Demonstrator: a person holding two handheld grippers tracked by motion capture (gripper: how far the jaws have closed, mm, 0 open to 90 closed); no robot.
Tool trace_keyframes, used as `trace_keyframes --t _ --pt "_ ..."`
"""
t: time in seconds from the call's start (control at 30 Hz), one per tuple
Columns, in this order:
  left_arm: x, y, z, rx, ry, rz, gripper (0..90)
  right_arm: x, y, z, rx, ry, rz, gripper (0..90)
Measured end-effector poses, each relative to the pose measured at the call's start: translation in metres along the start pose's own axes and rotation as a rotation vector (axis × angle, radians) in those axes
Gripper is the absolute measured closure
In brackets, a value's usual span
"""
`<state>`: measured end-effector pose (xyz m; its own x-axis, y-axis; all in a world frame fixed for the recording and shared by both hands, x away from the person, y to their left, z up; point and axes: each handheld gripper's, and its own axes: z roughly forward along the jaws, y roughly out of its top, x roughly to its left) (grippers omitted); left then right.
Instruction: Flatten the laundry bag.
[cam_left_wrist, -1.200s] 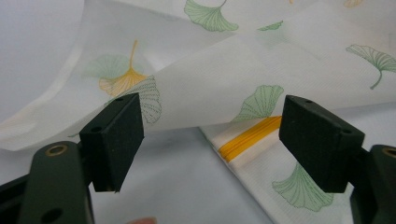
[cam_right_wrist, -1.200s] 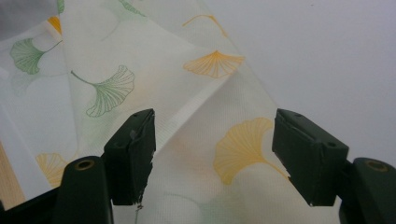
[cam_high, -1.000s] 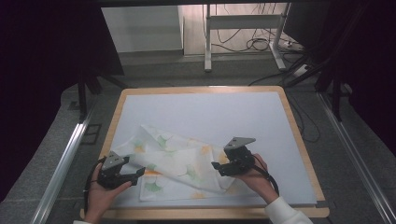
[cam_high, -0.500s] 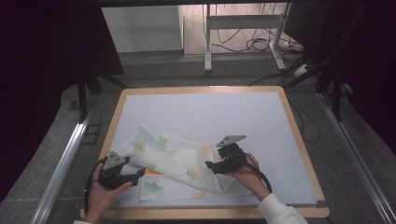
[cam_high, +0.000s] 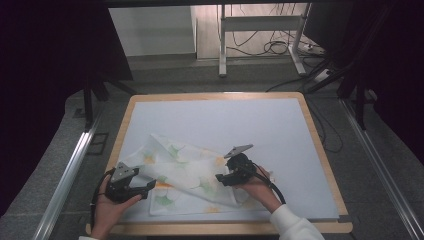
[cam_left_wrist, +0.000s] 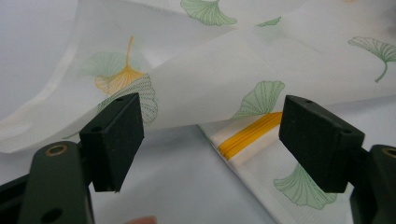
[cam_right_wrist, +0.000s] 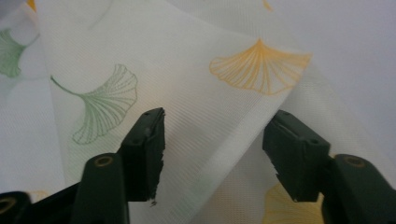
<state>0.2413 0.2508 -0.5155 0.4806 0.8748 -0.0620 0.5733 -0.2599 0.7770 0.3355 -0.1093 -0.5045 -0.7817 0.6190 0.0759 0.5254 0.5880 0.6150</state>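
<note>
High view: a person is sitting at a wooden-edged table (cam_high: 320, 150) with a pale blue top, holding a black two-jaw gripper in each hand. A thin white cloth (cam_high: 190, 175) printed with green and orange ginkgo leaves is lying loosely folded on the near half of the table, between the two hands. The left gripper (cam_high: 146, 186) is resting at the cloth's near left edge, its jaws standing wide open; in the left gripper view (cam_left_wrist: 210, 140) a raised fold of cloth is hanging just beyond the pads, with nothing pinched. The right gripper (cam_high: 220, 178) is lying over the cloth's right part. Its jaws have just been closing; in the right gripper view (cam_right_wrist: 212, 149) they are partly open, with a lifted cloth edge sitting between the pads, not yet pinched.
</note>
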Motion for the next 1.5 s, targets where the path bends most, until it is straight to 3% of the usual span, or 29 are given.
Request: trace_keyframes --t 0.3,0.5,0.77,1.5 --pt "0.001 -0.001 0.0 0.004 0.001 0.004 21.6 0.009 0.0 0.002 0.012 -0.016 -0.074 72.3" --pt "0.001 -0.001 0.0 0.004 0.001 0.007 21.6 0.008 0.0 -0.001 -0.005 -0.009 -0.079 87.0" --pt "0.001 -0.001 0.001 0.008 -0.001 0.01 21.6 0.007 0.0 -0.006 -0.038 -0.019 -0.102 87.7" --pt "0.001 -0.002 0.002 0.013 -0.004 0.015 21.6 -0.003 -0.001 -0.017 -0.096 -0.066 -0.095 87.9"
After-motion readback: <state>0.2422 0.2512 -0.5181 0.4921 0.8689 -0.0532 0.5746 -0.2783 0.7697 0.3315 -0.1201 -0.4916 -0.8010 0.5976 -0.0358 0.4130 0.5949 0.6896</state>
